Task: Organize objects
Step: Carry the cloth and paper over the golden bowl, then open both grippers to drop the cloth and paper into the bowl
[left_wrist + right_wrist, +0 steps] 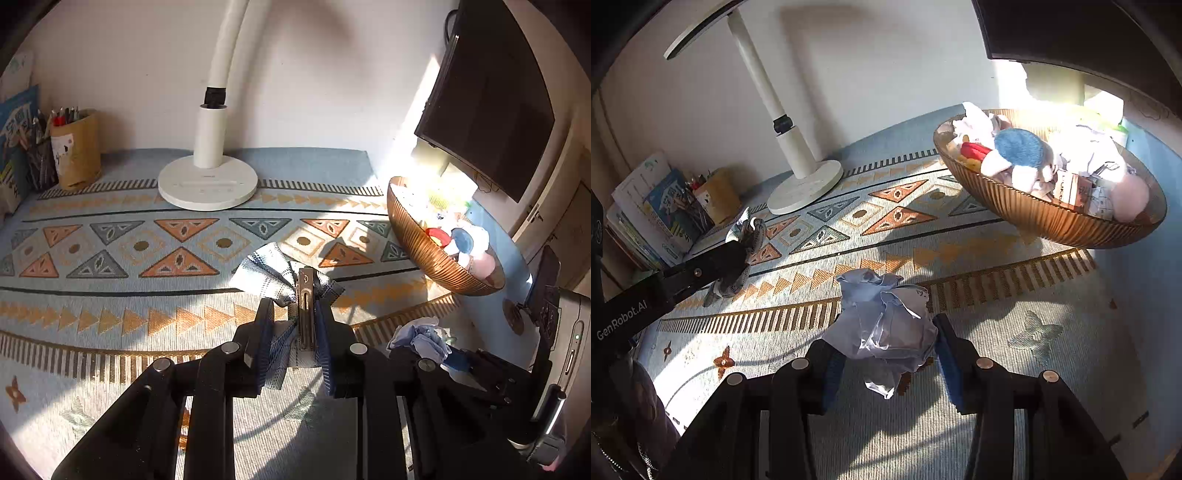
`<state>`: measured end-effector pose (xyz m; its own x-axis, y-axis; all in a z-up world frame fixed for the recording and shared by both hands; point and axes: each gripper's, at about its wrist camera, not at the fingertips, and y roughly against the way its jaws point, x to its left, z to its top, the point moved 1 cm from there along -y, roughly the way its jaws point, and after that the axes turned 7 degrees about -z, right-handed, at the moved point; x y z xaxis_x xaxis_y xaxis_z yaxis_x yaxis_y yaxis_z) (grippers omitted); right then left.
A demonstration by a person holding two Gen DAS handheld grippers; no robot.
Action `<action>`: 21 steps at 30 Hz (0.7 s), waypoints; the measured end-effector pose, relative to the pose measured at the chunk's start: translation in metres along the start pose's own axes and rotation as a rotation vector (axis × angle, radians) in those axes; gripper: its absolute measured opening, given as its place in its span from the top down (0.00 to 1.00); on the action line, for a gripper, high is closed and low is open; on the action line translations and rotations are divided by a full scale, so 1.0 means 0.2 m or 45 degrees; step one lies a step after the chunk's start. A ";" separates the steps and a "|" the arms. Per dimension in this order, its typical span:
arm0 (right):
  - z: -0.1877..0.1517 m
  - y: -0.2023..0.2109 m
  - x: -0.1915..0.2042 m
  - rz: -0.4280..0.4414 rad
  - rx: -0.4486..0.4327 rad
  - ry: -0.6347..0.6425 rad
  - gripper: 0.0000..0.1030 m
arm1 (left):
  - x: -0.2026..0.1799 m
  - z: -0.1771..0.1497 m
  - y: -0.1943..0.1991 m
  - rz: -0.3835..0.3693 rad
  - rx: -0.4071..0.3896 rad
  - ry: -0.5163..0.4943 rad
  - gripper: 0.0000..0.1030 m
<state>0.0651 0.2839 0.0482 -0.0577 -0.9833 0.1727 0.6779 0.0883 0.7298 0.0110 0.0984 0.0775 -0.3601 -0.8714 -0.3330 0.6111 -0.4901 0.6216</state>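
My left gripper point(293, 314) is shut on a plaid fabric bow hair clip point(280, 275) with a metal clip bar, held just above the patterned mat. It also shows in the right wrist view point(744, 236) at the left. My right gripper point(886, 332) is shut on a crumpled ball of pale paper point(882, 317), also seen in the left wrist view point(421, 338). An amber ribbed bowl point(417, 247) holding plush toys and paper stands at the right, and shows in the right wrist view point(1034, 214).
A white desk lamp point(208, 181) stands on the mat near the back wall. A brown pencil cup point(75, 147) and books point(650, 210) sit at the back left. A dark monitor point(487, 92) hangs over the right side.
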 end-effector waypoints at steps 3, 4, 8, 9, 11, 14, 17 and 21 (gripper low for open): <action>0.17 0.20 -0.17 -0.086 -0.165 -0.077 0.56 | -0.22 0.10 -0.03 -0.126 0.004 -0.122 0.81; 0.24 0.27 -0.22 -0.139 -0.228 -0.102 0.56 | -0.29 0.15 -0.05 -0.170 0.001 -0.153 0.81; 0.55 0.40 -0.48 -0.338 -0.404 -0.265 0.55 | -0.52 0.39 -0.17 -0.331 -0.039 -0.229 0.81; 0.60 0.40 -0.53 -0.359 -0.424 -0.315 0.55 | -0.57 0.45 -0.22 -0.367 -0.028 -0.231 0.80; 0.70 0.36 -0.64 -0.374 -0.432 -0.402 0.55 | -0.62 0.53 -0.32 -0.444 -0.011 -0.190 0.80; 0.85 0.24 -0.74 -0.332 -0.424 -0.456 0.45 | -0.68 0.61 -0.47 -0.442 -0.033 -0.194 0.80; 0.94 0.16 -0.83 -0.303 -0.388 -0.475 0.09 | -0.74 0.65 -0.62 -0.445 -0.001 -0.254 0.56; 0.91 0.16 -0.85 -0.295 -0.370 -0.461 0.09 | -0.74 0.65 -0.74 -0.419 0.069 -0.225 0.51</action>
<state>-0.0365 0.4836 0.1626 -0.4453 -0.8493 0.2836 0.7898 -0.2233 0.5713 -0.1181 0.3026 0.1270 -0.6499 -0.6482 -0.3969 0.4061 -0.7375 0.5396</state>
